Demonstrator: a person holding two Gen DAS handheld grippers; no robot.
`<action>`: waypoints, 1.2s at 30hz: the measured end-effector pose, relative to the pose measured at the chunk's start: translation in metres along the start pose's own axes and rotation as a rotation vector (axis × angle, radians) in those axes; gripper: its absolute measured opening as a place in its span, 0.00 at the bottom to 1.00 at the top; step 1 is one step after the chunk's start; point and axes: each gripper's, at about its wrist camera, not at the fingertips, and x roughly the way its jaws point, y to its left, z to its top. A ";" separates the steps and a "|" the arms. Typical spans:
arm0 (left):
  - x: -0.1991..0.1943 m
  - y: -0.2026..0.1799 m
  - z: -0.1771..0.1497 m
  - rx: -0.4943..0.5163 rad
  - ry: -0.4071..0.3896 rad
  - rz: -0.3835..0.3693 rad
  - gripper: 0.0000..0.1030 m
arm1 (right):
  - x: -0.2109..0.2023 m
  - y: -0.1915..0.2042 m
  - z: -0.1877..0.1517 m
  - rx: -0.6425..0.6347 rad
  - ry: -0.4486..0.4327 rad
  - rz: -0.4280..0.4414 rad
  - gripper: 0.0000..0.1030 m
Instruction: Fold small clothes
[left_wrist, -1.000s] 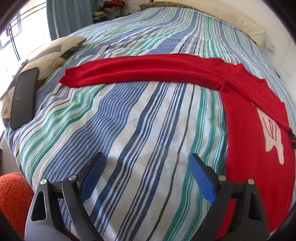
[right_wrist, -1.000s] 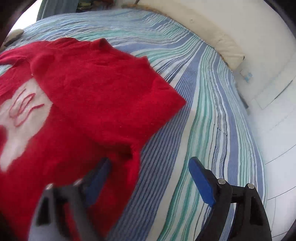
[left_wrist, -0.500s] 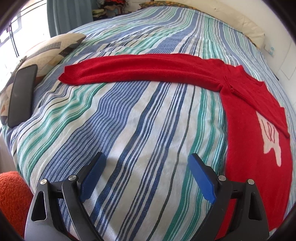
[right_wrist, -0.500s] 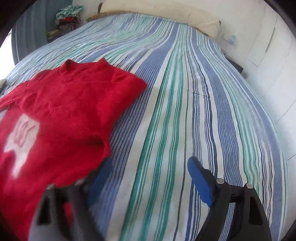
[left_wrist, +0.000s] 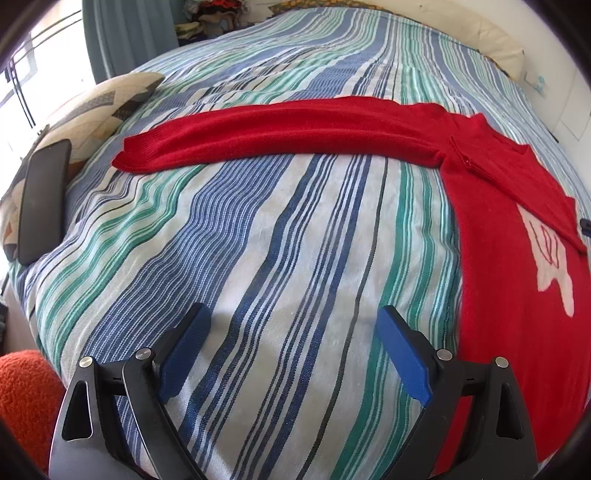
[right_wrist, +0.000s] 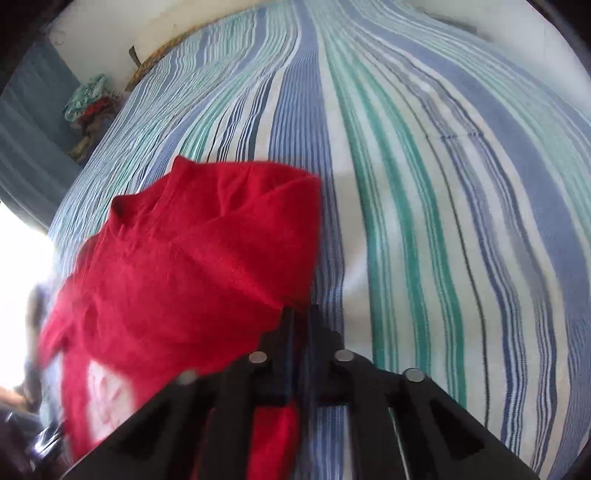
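A red knit sweater (left_wrist: 509, 295) with a white motif lies on the striped bedspread (left_wrist: 277, 240). One long sleeve (left_wrist: 288, 129) stretches flat to the left across the bed. My left gripper (left_wrist: 291, 332) is open and empty above the bedspread, left of the sweater body. In the right wrist view the sweater (right_wrist: 192, 266) is folded over and partly lifted. My right gripper (right_wrist: 301, 314) is shut on the sweater's edge, with red fabric between the jaws.
A patterned pillow (left_wrist: 99, 103) and a dark phone (left_wrist: 42, 199) sit at the bed's left edge. An orange cushion (left_wrist: 26, 398) is at the lower left. Clothes are piled (right_wrist: 90, 103) beyond the far side of the bed.
My right gripper has closed on the sweater's edge and swung; it was open before. The left gripper has stayed open and drifted slightly.
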 end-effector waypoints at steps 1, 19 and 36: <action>0.001 -0.002 0.001 0.007 0.001 0.004 0.91 | -0.008 0.004 0.006 -0.007 -0.024 0.024 0.22; 0.009 -0.009 0.001 0.041 0.020 0.035 0.95 | -0.025 0.069 -0.006 -0.078 -0.008 0.150 0.15; 0.014 -0.008 -0.010 0.090 -0.022 0.016 1.00 | -0.118 0.017 -0.194 -0.109 -0.214 -0.225 0.59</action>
